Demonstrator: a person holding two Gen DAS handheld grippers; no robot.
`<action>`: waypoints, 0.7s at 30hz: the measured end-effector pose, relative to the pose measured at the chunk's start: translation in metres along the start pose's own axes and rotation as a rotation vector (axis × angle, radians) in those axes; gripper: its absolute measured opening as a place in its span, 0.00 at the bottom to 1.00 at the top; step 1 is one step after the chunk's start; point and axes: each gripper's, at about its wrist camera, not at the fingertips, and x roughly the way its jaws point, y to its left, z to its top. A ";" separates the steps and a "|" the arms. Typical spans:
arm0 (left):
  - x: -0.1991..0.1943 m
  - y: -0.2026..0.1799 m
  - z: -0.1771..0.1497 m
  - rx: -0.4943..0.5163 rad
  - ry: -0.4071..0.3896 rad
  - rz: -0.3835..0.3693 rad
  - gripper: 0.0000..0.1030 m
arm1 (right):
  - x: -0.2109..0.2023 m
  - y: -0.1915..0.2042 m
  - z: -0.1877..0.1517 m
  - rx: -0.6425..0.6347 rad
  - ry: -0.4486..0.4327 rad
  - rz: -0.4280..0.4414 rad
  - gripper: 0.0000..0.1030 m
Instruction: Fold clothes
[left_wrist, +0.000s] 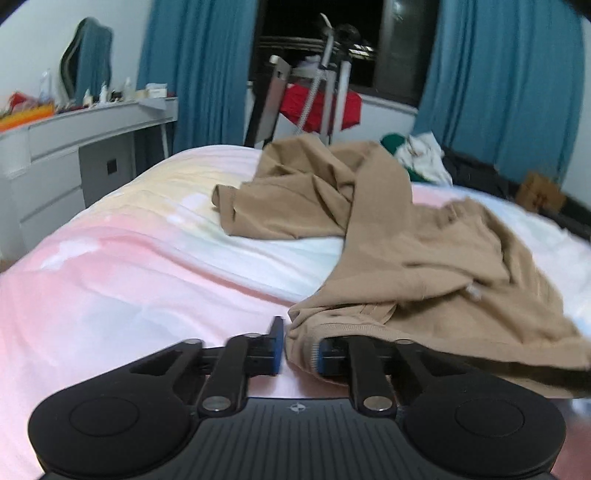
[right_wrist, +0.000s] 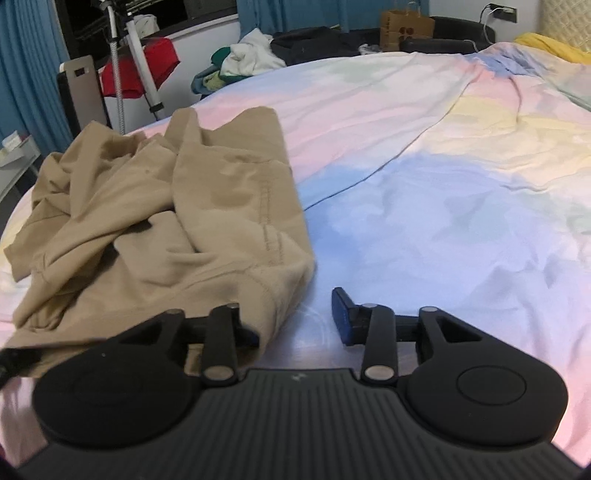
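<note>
Crumpled tan trousers (left_wrist: 369, 221) lie on the pastel bedsheet (left_wrist: 129, 258). In the left wrist view my left gripper (left_wrist: 299, 347) has the ribbed waistband edge bunched between its blue pads, with cloth draped over the right finger. In the right wrist view the same trousers (right_wrist: 166, 206) lie at the left. My right gripper (right_wrist: 297, 325) stands open at their near corner. The cloth covers its left finger, its right pad (right_wrist: 341, 317) is bare, and bare sheet (right_wrist: 443, 184) shows in the gap.
A white dresser (left_wrist: 74, 147) with bottles stands left of the bed, in front of blue curtains (left_wrist: 199, 74). A pile of other clothes (right_wrist: 243, 62) sits at the bed's far edge, near a red cloth on a stand (right_wrist: 144, 66). A paper bag (right_wrist: 406, 26) stands beyond.
</note>
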 end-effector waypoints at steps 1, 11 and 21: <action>-0.004 0.000 0.002 -0.004 -0.021 -0.002 0.09 | -0.004 0.001 0.000 -0.005 -0.013 0.015 0.17; -0.083 0.013 0.037 -0.087 -0.276 -0.101 0.05 | -0.072 0.012 0.008 -0.032 -0.322 0.061 0.06; -0.247 0.025 0.185 -0.133 -0.637 -0.213 0.04 | -0.213 0.029 0.111 0.022 -0.610 0.311 0.05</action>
